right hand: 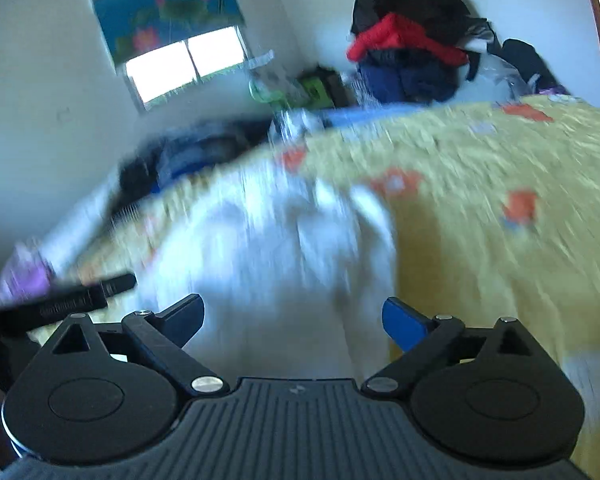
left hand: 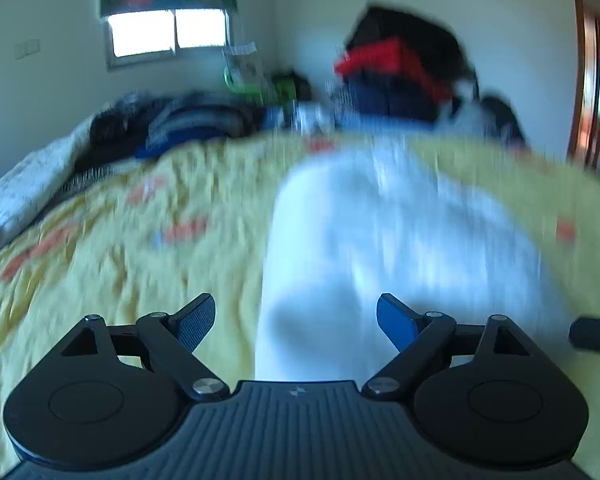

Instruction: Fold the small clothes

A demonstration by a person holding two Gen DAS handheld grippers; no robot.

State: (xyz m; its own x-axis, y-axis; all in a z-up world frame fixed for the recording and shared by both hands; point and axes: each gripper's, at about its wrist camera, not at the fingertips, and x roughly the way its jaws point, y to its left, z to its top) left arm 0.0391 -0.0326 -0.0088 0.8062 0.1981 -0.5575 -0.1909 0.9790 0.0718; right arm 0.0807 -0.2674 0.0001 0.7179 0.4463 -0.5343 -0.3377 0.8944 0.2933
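Note:
A white garment (left hand: pixel 400 248) lies on the yellow bedspread (left hand: pixel 120 240), blurred by motion. My left gripper (left hand: pixel 296 322) is open and empty, its near edge of the garment between and below the fingers. In the right wrist view the same white garment (right hand: pixel 268 264) lies ahead, and my right gripper (right hand: pixel 294 320) is open and empty just above its near edge. The other gripper shows as a black bar at the left (right hand: pixel 80 298), and at the right edge of the left wrist view (left hand: pixel 596 330).
A pile of dark, red and blue clothes (left hand: pixel 404 64) stands at the far side by the wall. More dark and striped clothes (left hand: pixel 180 124) lie at the back left. A window (left hand: pixel 168 32) is behind. A wooden door frame (left hand: pixel 588 80) is at right.

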